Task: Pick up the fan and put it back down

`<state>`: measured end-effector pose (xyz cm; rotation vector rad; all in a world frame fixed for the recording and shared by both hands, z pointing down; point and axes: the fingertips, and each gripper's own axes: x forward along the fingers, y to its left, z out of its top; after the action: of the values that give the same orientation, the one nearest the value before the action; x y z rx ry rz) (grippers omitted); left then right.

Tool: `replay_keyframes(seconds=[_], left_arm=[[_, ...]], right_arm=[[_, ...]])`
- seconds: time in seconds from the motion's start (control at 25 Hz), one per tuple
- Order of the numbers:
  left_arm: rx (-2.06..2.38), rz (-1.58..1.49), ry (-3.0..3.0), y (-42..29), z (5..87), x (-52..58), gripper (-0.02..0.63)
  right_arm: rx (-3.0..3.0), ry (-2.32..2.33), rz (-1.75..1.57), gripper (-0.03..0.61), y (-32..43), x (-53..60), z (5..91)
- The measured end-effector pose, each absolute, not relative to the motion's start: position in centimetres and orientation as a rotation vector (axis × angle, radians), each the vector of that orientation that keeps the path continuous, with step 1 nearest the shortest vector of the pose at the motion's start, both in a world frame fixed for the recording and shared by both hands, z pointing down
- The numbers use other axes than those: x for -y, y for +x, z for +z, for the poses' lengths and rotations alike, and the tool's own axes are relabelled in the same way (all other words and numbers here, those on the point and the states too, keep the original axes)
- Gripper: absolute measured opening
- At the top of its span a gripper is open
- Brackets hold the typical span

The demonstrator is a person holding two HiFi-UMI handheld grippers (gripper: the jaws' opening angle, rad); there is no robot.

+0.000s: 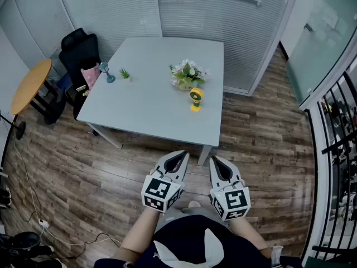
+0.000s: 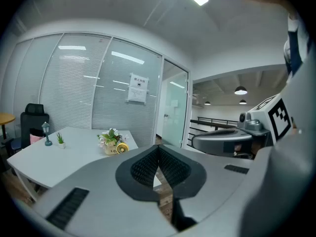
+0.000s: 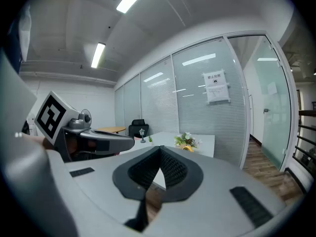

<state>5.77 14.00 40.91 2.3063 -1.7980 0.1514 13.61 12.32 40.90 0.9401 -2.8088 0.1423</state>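
A small yellow fan (image 1: pixel 196 99) stands upright on the white table (image 1: pixel 148 113), just in front of a pot of flowers (image 1: pixel 188 76). Both grippers are held side by side over the wooden floor, short of the table's near edge and well apart from the fan. My left gripper (image 1: pixel 181 155) is shut with nothing in it, and so is my right gripper (image 1: pixel 215 159). In the left gripper view the fan (image 2: pixel 122 147) shows small beyond the shut left gripper (image 2: pixel 158 147). The right gripper view shows the fan (image 3: pixel 188 148) past the shut right gripper (image 3: pixel 160 148).
On the table's far left stand a small green plant (image 1: pixel 124 73) and a teal lamp figure (image 1: pixel 105 72). A black chair (image 1: pixel 78 52) and a round wooden table (image 1: pixel 30 85) stand left of it. Glass walls with blinds lie behind; a black railing (image 1: pixel 334 149) is at right.
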Motion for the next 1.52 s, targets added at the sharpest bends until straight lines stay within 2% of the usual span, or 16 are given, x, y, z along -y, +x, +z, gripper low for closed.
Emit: replay_keyframes(seconds=[0.44, 1.08, 1.12, 1.2, 1.44, 1.52], left_arm=[[1.876, 0.15, 2.204, 6.4, 42.6, -11.7, 0.021], [1.76, 0.155, 2.221, 1.1, 44.7, -3.3, 0.032], [1.748, 0.153, 2.23, 0.8, 44.7, -2.7, 0.051], [1.723, 0.146, 2.239, 0.0, 44.8, -1.4, 0.146], [1.734, 0.141, 2.208, -3.0, 45.4, 1.8, 0.276], [1.731, 0.165, 2.208, -3.5, 45.8, 2.6, 0.296]], right_arm=[[2.833, 0.868, 0.168, 0.005, 15.2, -9.2, 42.3], [2.765, 0.944, 0.218, 0.005, 11.2, -2.7, 43.9], [2.758, 0.957, 0.218, 0.005, 11.0, -2.1, 43.9], [2.747, 0.977, 0.214, 0.005, 10.4, -1.0, 43.9], [2.702, 1.035, 0.218, 0.005, 9.0, 1.7, 43.8], [2.686, 1.051, 0.226, 0.005, 8.8, 2.3, 43.9]])
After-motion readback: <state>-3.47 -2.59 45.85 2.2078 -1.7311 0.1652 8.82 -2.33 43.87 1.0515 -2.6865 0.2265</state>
